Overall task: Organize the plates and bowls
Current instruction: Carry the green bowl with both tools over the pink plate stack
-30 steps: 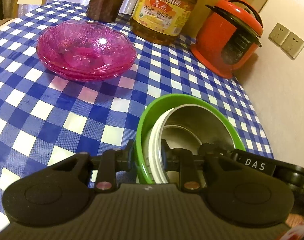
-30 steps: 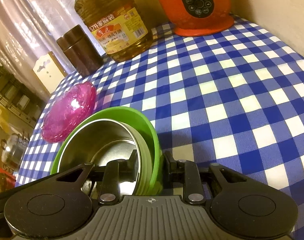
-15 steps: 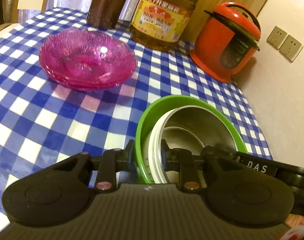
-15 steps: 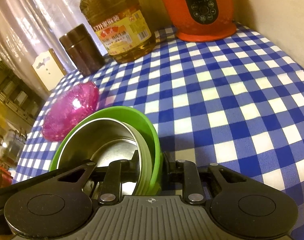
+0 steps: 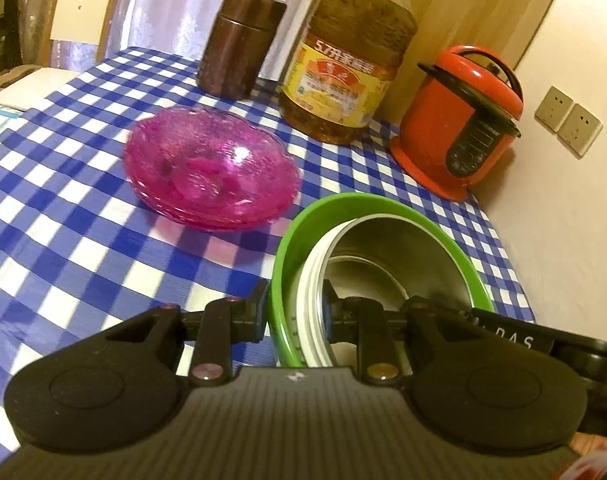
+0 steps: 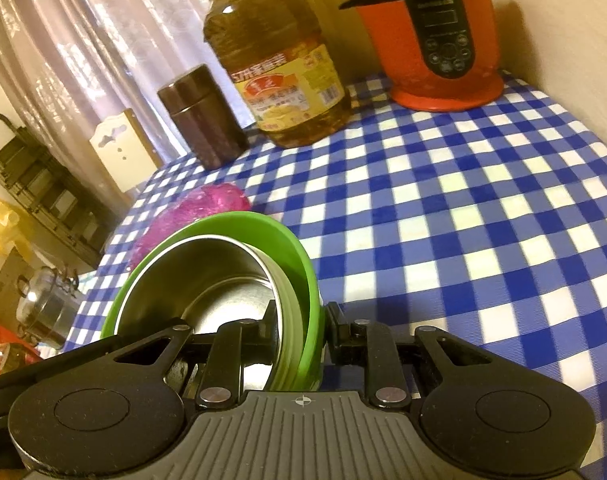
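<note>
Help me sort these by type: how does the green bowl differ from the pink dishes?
The green bowl is opaque, deep and steel-lined; the pink dishes are see-through, shallow and scallop-edged. The green bowl is clamped at its rim by the left hand-held gripper and the right hand-held gripper; the pink dishes lie free on the checked cloth. Both are nested stacks.

Dim, warm yellowish indoor light in both views. Brightest spot = curtain (image 6: 83,40) behind the oil bottle (image 6: 279,68), w/ streaky glare on its folds. Small glare dot on pink glass plates (image 5: 213,176) left of the bottle; purple-tinted shadow on the desk (image 5: 83,220) cloth in front of them. Steel bowl (image 5: 395,256) shows soft sheen. Slight motion blur on cloth checks; strong fisheye bending + dark corners at edges. Near claw body soft-focus.
</note>
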Action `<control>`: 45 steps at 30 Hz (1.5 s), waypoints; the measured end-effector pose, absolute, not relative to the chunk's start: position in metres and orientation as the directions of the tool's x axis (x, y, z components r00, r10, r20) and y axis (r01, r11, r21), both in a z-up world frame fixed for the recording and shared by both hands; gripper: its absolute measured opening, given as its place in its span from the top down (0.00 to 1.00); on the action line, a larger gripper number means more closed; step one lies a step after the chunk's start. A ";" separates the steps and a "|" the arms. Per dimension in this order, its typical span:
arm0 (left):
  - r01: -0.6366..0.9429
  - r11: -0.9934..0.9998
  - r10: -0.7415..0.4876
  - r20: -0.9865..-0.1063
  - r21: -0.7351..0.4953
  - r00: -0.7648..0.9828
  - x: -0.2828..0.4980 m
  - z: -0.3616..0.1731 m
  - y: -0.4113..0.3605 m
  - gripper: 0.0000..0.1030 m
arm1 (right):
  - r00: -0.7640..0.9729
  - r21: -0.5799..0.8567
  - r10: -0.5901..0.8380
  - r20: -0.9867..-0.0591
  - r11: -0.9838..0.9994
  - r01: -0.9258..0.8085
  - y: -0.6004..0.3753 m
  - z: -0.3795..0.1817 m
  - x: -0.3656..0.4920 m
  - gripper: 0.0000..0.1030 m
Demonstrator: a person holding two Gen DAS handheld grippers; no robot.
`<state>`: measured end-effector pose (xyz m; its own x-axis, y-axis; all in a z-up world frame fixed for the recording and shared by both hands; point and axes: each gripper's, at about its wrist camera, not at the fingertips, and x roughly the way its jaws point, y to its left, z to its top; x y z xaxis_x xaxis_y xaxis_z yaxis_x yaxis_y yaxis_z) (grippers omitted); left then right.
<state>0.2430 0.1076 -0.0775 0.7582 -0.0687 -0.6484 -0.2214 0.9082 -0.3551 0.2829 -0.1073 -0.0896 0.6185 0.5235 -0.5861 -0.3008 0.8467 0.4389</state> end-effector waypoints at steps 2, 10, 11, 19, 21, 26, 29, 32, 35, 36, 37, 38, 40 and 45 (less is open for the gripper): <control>-0.229 0.908 -0.058 -0.646 -0.352 0.761 0.241 -0.075 0.113 0.78 | 0.614 0.441 0.531 -0.584 0.843 -0.310 -0.101 -0.088 0.282 0.77; -0.249 0.905 -0.030 -0.635 -0.344 0.772 0.234 -0.066 0.134 0.78 | 0.602 0.451 0.561 -0.569 0.824 -0.341 -0.079 -0.082 0.281 0.77; -0.250 0.905 -0.027 -0.634 -0.345 0.773 0.234 -0.065 0.136 0.78 | 0.601 0.452 0.564 -0.567 0.823 -0.345 -0.076 -0.080 0.282 0.77; -0.255 0.905 -0.010 -0.618 -0.339 0.786 0.246 -0.054 0.150 0.78 | 0.606 0.447 0.575 -0.550 0.815 -0.368 -0.060 -0.067 0.291 0.77; -0.259 0.904 -0.007 -0.616 -0.341 0.788 0.249 -0.052 0.153 0.78 | 0.606 0.454 0.577 -0.548 0.813 -0.364 -0.056 -0.065 0.296 0.77; -0.270 0.898 0.002 -0.611 -0.346 0.792 0.260 -0.050 0.164 0.78 | 0.610 0.457 0.583 -0.537 0.809 -0.370 -0.045 -0.061 0.309 0.77; -0.278 0.893 0.008 -0.606 -0.354 0.795 0.266 -0.048 0.171 0.78 | 0.611 0.455 0.586 -0.532 0.806 -0.378 -0.038 -0.058 0.316 0.77; -0.283 0.891 0.015 -0.602 -0.354 0.798 0.272 -0.047 0.179 0.78 | 0.606 0.455 0.592 -0.531 0.803 -0.386 -0.031 -0.056 0.323 0.77; -0.291 0.889 0.021 -0.602 -0.354 0.798 0.281 -0.047 0.186 0.78 | 0.601 0.454 0.597 -0.532 0.800 -0.393 -0.024 -0.056 0.330 0.77; -0.294 0.887 0.023 -0.603 -0.356 0.797 0.283 -0.047 0.188 0.78 | 0.599 0.453 0.598 -0.532 0.799 -0.395 -0.021 -0.056 0.332 0.77; -0.300 0.885 0.026 -0.604 -0.357 0.796 0.286 -0.047 0.191 0.78 | 0.598 0.453 0.599 -0.533 0.799 -0.397 -0.018 -0.056 0.335 0.77; -0.305 0.883 0.030 -0.606 -0.357 0.795 0.288 -0.048 0.193 0.78 | 0.596 0.453 0.600 -0.534 0.798 -0.398 -0.015 -0.056 0.338 0.77; -0.314 0.878 0.035 -0.606 -0.361 0.794 0.293 -0.048 0.197 0.78 | 0.592 0.452 0.602 -0.536 0.797 -0.401 -0.011 -0.056 0.343 0.77; -0.332 0.871 0.047 -0.609 -0.363 0.792 0.305 -0.052 0.208 0.78 | 0.584 0.447 0.606 -0.540 0.794 -0.412 0.002 -0.057 0.360 0.77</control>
